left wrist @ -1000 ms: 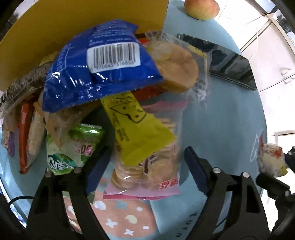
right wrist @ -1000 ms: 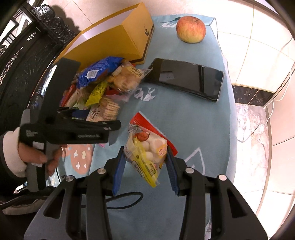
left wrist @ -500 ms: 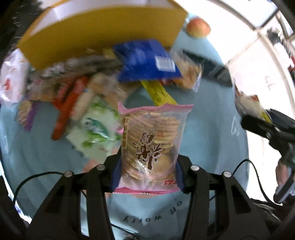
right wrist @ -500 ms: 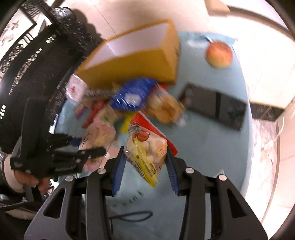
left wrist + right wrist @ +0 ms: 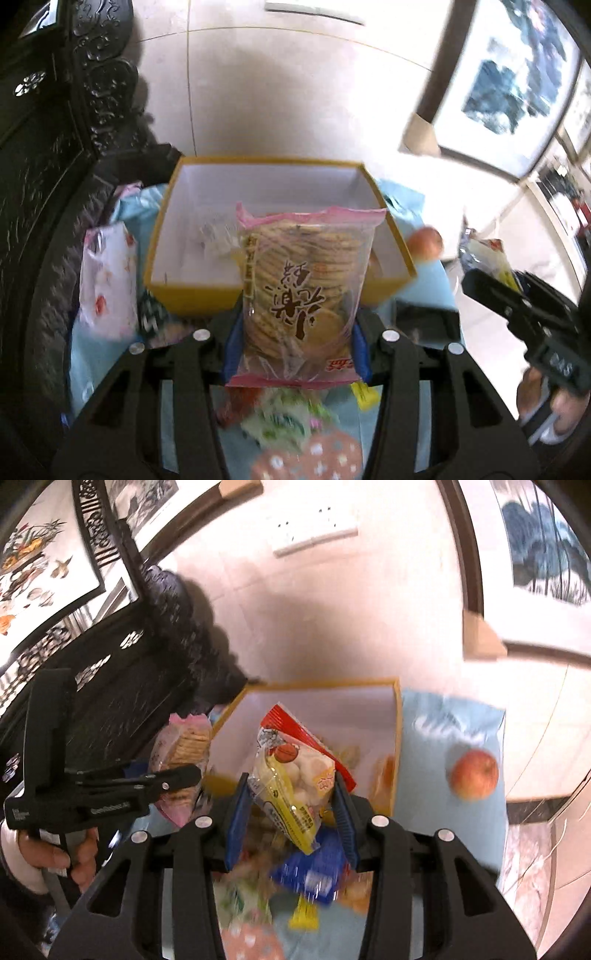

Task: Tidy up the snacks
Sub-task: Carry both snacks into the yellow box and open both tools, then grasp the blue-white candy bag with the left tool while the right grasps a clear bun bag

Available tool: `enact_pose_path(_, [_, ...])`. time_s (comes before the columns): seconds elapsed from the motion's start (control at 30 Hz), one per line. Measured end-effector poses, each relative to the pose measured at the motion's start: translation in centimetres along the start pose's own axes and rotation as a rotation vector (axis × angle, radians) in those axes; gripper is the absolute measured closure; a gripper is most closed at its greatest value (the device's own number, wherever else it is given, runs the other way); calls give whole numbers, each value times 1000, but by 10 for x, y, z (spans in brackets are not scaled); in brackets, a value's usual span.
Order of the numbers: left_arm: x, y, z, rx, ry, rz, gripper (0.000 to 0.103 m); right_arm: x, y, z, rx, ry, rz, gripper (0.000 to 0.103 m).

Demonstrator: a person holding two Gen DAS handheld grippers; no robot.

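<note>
My left gripper (image 5: 295, 349) is shut on a clear pink-edged bag of round crackers (image 5: 306, 291) and holds it upright in front of the open yellow box (image 5: 192, 291). My right gripper (image 5: 291, 818) is shut on a bag of white puffed balls with yellow and red print (image 5: 295, 775), held in front of the same yellow box (image 5: 397, 738). The box has a white inside with a few small snacks in it. The left gripper with the cracker bag (image 5: 181, 753) shows at the left of the right wrist view. Loose snack packs (image 5: 314, 878) lie below on the blue cloth.
An apple (image 5: 474, 773) sits on the blue tablecloth (image 5: 443, 720) right of the box. A white patterned bag (image 5: 107, 280) lies left of the box. A dark tablet (image 5: 424, 321) lies to the right. Dark carved furniture (image 5: 55, 147) stands behind at the left.
Both grippers have lifted their bags and tilted up toward the yellow box. The box's open inside now faces both cameras, and the snack pile has dropped below the fingers.
</note>
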State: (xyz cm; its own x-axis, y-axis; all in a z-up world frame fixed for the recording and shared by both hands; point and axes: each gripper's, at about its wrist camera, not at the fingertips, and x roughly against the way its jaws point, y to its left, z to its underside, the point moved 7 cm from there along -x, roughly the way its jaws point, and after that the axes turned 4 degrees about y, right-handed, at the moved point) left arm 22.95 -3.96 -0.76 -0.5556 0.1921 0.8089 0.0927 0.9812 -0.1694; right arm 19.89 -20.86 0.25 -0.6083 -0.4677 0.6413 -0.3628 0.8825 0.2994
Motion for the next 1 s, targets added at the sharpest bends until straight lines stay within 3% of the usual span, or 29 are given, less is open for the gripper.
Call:
enact_pose_path(0.1, [-17,11,-23,26,20,-15,55,-20,5,-14,40,-28,58,60])
enact_pose_path(0.3, [-76,16,-37,73,94,-16,54,-85,-7,-23,31,38,118,59])
enact_pose_path(0.33, [-86,17,-37,85,108,-9,51,-96,-10,-23,30,51,138,58])
enact_pose_path(0.4, [-102,27,-38,131,127,-39,23,-115,-22,-21,32,77,211,53])
enact_pose_path(0.47, [-106,40,-36,179,121,-70,13,-121,-31,-17,39,104,261,49])
enact_pose_path(0.53, [-104,45,-32,191,112,-58,13,-118,-34,-13,38,90,236,41])
enact_pose_path(0.73, [-83,51,-11,160,113,-87,13,-96,-41,2,-13,91,208,40])
enact_pose_path(1.0, [-43,66,44,152,124,-133,11,-46,-46,35,-17,104,232,37])
